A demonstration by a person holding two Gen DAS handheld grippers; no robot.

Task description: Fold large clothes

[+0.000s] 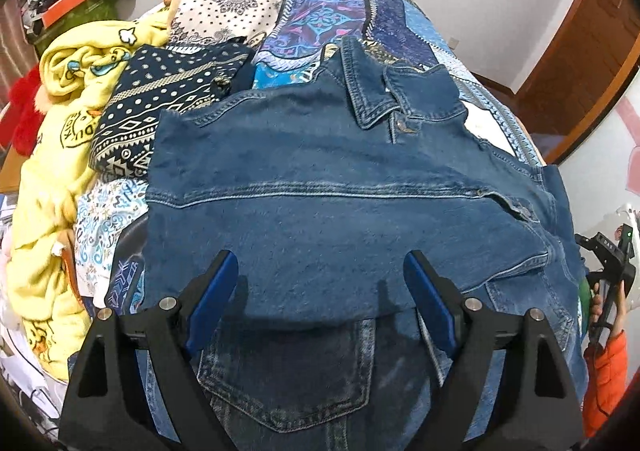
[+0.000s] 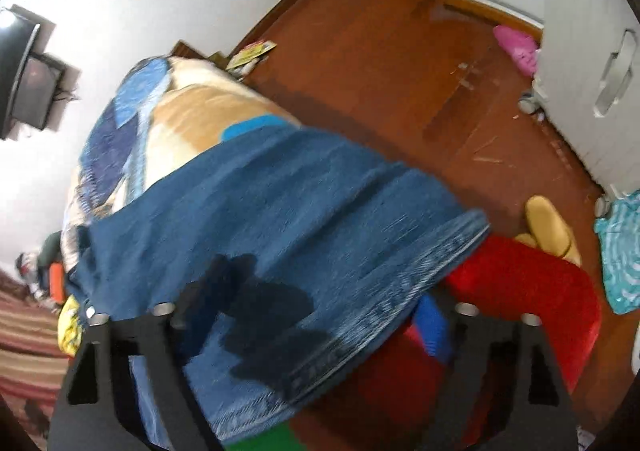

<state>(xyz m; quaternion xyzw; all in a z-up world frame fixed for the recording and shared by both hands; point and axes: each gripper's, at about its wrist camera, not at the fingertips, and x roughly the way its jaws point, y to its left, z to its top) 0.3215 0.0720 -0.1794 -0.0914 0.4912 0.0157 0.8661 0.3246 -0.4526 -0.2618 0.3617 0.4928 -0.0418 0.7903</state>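
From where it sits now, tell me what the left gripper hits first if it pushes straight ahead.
The left gripper, fingers open, points at the denim jacket spread on the bed. Going straight on, it would most likely meet the jacket's folded lower panel first, lying over the jeans beneath; depth is hard to judge.

- Right wrist view is motion-blurred; the denim jacket (image 2: 260,219) covers the right gripper (image 2: 304,315), hiding its left finger.
- Jeans (image 1: 288,383) run off the bottom edge in the left wrist view.
- Yellow garment (image 1: 48,187) cut off at left.

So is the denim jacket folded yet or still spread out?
Partly folded: the denim jacket has its body doubled over itself, collar up.
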